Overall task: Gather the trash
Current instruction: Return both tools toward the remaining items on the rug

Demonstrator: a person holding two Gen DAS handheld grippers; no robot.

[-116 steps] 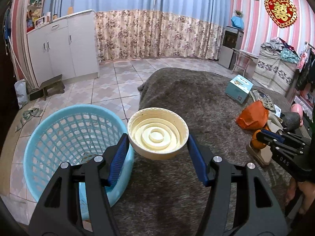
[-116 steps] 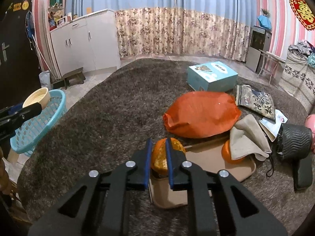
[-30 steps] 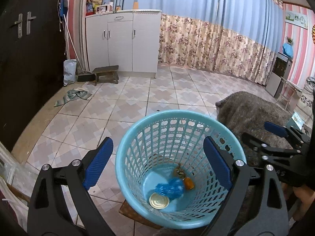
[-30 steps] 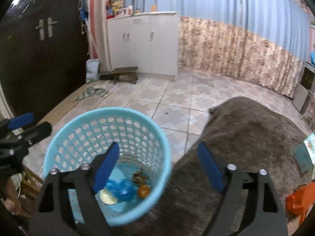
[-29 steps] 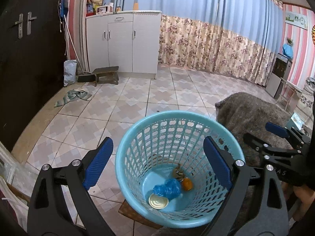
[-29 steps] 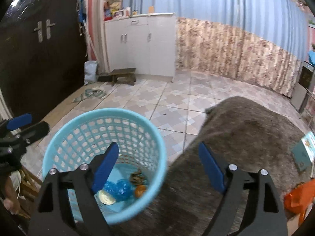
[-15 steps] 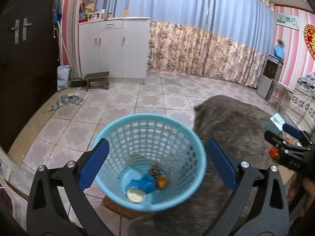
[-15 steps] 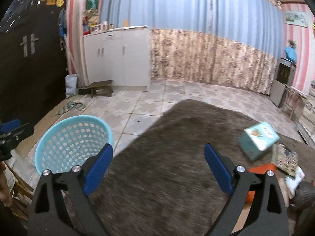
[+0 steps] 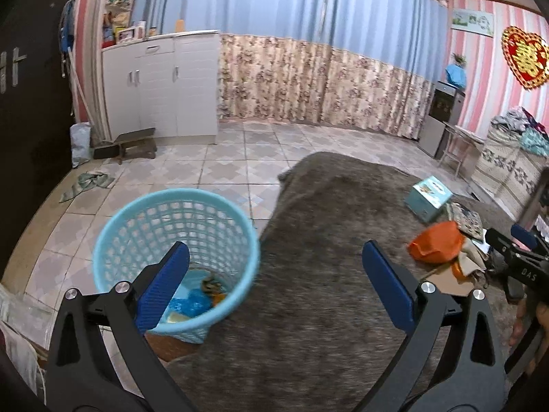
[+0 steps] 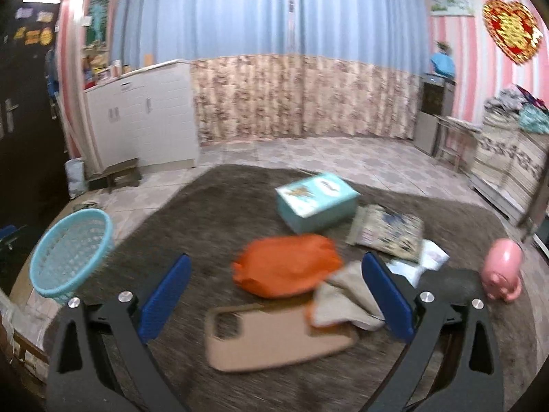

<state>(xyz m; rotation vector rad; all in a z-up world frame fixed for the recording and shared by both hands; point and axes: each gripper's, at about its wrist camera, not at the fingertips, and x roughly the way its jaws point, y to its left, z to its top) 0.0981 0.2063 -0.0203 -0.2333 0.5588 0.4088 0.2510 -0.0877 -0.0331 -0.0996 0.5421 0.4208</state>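
Observation:
A light blue mesh basket [image 9: 175, 237] stands on the tiled floor by the left edge of the grey rug [image 9: 319, 292]; it holds a blue wrapper, an orange piece and a cream lid. It also shows in the right wrist view [image 10: 72, 250]. My left gripper [image 9: 274, 281] is open and empty, over the rug edge just right of the basket. My right gripper [image 10: 276, 295] is open and empty, above an orange bag [image 10: 288, 269], a tan tray [image 10: 274, 336] and a beige cloth [image 10: 343, 300]. An orange fruit [image 10: 310, 312] peeks from under the cloth.
On the rug lie a teal box [image 10: 315, 202], a patterned pouch [image 10: 387, 231], white papers [image 10: 429, 261] and a pink piggy bank [image 10: 502, 269]. White cabinets [image 9: 161, 86] and a low stool [image 9: 130, 144] stand at the back left. Curtains line the far wall.
Both grippers have swung right, away from the basket and toward the rug's clutter. Earlier the left dropped a cream bowl and the right an orange piece into the basket; both are now open.

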